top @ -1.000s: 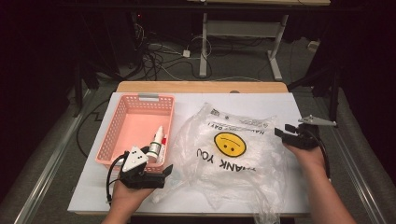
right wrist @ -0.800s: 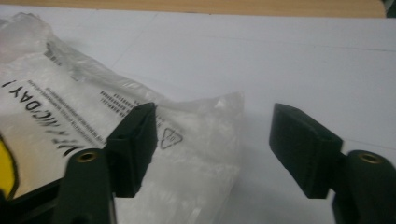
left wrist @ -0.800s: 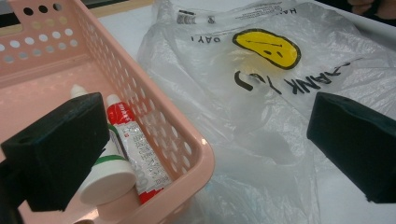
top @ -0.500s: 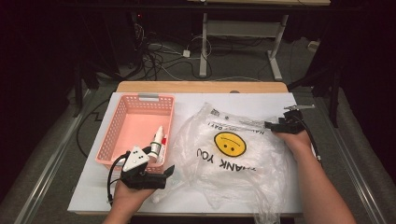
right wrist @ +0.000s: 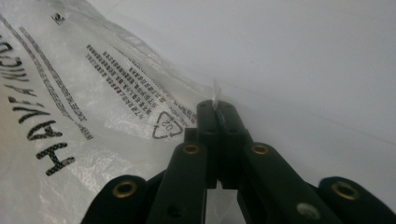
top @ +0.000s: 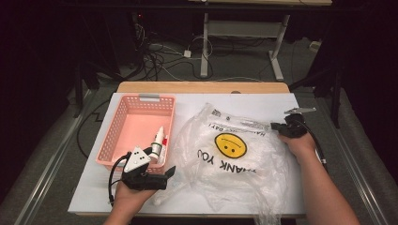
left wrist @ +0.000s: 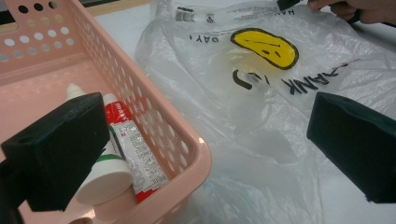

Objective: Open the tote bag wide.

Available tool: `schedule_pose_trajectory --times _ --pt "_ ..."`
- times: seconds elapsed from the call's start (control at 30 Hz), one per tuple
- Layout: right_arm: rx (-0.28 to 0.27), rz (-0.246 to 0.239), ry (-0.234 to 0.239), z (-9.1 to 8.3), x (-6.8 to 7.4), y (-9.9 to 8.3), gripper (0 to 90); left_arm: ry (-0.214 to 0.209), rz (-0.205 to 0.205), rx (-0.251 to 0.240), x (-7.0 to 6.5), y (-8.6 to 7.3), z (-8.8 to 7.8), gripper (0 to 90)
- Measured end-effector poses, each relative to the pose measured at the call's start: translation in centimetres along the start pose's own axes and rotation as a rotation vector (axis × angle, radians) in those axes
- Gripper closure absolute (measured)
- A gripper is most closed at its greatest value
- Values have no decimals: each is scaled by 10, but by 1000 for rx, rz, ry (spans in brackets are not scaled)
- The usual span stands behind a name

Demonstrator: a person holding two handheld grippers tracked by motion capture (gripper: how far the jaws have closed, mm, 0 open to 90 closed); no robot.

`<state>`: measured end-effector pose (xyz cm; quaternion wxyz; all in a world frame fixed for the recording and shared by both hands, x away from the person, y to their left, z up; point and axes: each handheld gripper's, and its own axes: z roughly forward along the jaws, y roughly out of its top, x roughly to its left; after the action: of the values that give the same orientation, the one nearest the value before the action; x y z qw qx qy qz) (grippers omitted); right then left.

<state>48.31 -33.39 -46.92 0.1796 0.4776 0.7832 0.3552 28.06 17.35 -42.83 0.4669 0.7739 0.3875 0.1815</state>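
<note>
Right tool [right wrist: 215, 108] is pinched shut on the far edge of the plastic bag [top: 234, 154], which lies flat on the white tabletop [top: 263, 101] beside the pink basket [top: 123, 123]. Left tool [left wrist: 205, 140] hangs spread over the basket's corner. Risk: thin film could slip or tear w/ a hard pull. Vs 1 s ago: right tool moved in onto the bag, jaws just closed.

Glossy crinkled plastic bag [top: 234, 154], matt plastic basket [top: 123, 119]
</note>
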Motion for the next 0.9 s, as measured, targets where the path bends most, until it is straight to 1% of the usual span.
schedule_pose_trajectory --times 0.07,0.13,0.23,0.3,0.4,0.43,0.47,0.5,0.53,0.57,0.6,0.63,0.7,0.73,0.77,0.83,0.87,0.9 --pt "-27 21 -11 -6 -6 2 900 -1 0 0 0 0 0 0" --pt "-51 42 -35 -12 -13 3 900 -2 1 0 0 0 0 0" --pt "-83 105 -56 -18 -25 2 900 -1 6 1 0 0 1 0" --pt "-95 131 -76 -21 -33 1 900 2 11 4 0 1 2 0" --pt "-110 156 -122 -26 -45 -1 900 2 13 1 1 1 2 0" --pt "-110 156 -122 -26 -45 -1 900 3 18 3 1 2 2 0" --pt "-118 165 -141 -29 -49 -1 900 6 25 9 2 2 2 0" --pt "-134 199 -183 -34 -58 -2 900 8 28 14 3 3 3 0" --pt "-134 199 -183 -34 -58 -2 900 8 31 19 3 3 3 0" --pt "-158 231 -211 -39 -66 -2 900 6 28 24 4 4 4 0" --pt "-158 231 -211 -39 -66 -2 900 5 27 25 5 5 4 0" --pt "-166 237 -222 -40 -69 -2 900 7 35 30 5 7 4 0" --pt "-189 256 -261 -45 -75 -3 900 14 51 29 5 9 3 0" --pt "-197 269 -278 -47 -77 -4 900 16 50 25 5 9 2 0" --pt "-205 275 -286 -49 -78 -4 900 19 50 24 6 9 1 0" --pt "-203 292 -296 -50 -79 -7 900 23 37 16 8 6 0 0" --pt "-197 281 -295 -49 -79 -8 900 21 29 10 9 5 -1 0" --pt "-193 275 -284 -49 -78 -10 894 19 21 4 10 4 -2 0"
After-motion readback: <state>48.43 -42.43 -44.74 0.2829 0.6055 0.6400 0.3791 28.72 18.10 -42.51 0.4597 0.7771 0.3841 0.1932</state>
